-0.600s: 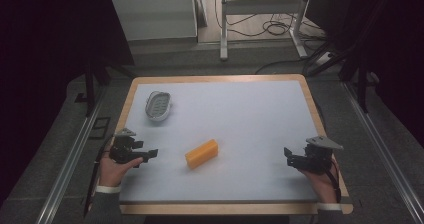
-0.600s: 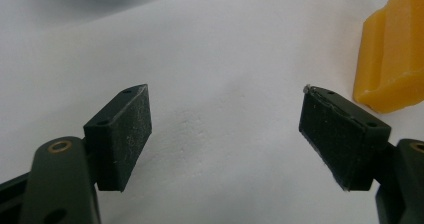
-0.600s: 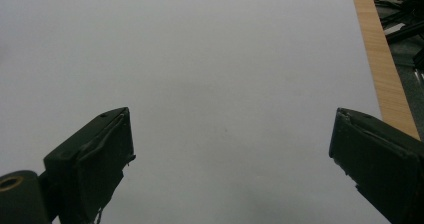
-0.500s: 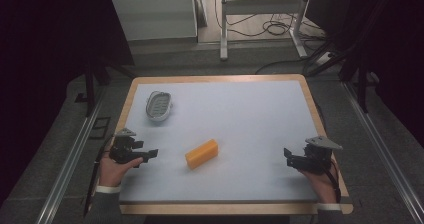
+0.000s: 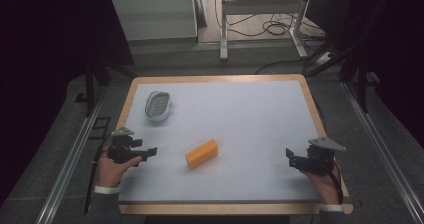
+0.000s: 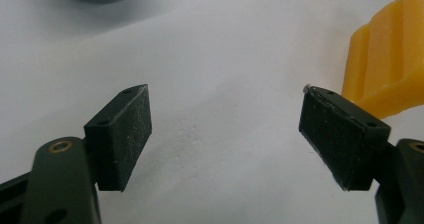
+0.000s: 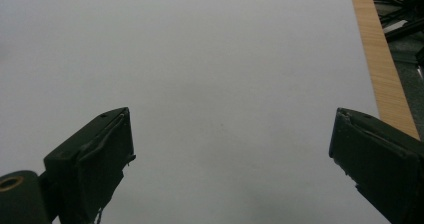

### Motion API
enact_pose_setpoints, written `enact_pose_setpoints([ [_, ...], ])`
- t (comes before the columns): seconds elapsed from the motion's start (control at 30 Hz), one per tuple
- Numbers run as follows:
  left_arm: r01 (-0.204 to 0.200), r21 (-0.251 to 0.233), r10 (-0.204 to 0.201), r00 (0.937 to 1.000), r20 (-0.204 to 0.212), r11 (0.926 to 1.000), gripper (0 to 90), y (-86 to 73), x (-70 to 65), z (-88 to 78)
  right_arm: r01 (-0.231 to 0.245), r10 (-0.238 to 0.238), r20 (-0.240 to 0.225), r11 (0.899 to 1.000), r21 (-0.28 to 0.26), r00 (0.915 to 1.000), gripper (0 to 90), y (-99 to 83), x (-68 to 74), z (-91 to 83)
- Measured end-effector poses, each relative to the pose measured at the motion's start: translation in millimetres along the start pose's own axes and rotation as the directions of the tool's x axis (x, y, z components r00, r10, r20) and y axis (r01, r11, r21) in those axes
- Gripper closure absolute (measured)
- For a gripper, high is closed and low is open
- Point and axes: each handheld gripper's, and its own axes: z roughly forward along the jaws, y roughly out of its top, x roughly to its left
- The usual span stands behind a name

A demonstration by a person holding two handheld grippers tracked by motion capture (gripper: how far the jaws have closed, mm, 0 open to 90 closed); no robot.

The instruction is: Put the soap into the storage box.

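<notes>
An orange ridged block (image 5: pixel 201 153) is seen at lower centre of the white table (image 5: pixel 240 119), a white oval dish (image 5: pixel 158 105) at upper left. The left gripper (image 5: pixel 148 152) (jaws held apart, empty) is placed left of the block; the right gripper (image 5: pixel 290 157), jaws likewise spread, is held at lower right.

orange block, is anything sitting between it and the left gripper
Nothing visible. In the high view only bare white table mat lies between the left gripper and the orange block. The white oval dish sits farther back, out of that line.
</notes>
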Motion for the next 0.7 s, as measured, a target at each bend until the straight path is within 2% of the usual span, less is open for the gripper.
enact_pose_setpoints([
  [0.1, 0.018, -0.019, -0.018, 0.9997, 0.014, 0.9996, 20.8, 3.0, -0.3, -1.6, -0.003, 0.003, 0.003, 1.000, -0.001, 1.0000, 4.1, -0.2, -0.6, -0.6],
  [0.17, 0.012, -0.025, -0.012, 0.9998, 0.015, 0.9996, 20.7, 6.3, -2.0, -3.4, 0.000, 0.000, -0.010, 1.000, -0.004, 0.9999, 4.0, 0.2, 0.3, -1.5],
  [0.2, -0.007, -0.018, 0.007, 0.9998, 0.016, 0.9998, 20.5, 10.5, -5.1, -4.8, 0.000, -0.001, -0.016, 1.000, -0.007, 0.9999, 4.0, 0.9, 1.0, -2.6],
  [0.33, -0.038, -0.009, 0.038, 0.9992, 0.012, 0.9993, 20.3, 17.7, -10.1, -7.7, -0.003, 0.003, -0.015, 1.000, -0.010, 0.9999, 4.1, 1.3, 0.7, -3.5],
  [0.47, -0.052, -0.005, 0.052, 0.9987, -0.002, 0.9987, 20.3, 23.1, -12.5, -10.9, 0.005, -0.005, -0.014, 1.000, -0.005, 0.9999, 4.2, 0.6, 0.3, -3.1],
  [0.7, -0.082, -0.004, 0.082, 0.9967, 0.005, 0.9967, 21.1, 38.1, -17.3, -20.2, 0.027, -0.027, -0.028, 1.000, 0.009, 0.9993, 4.4, -0.1, 1.6, -2.5],
])
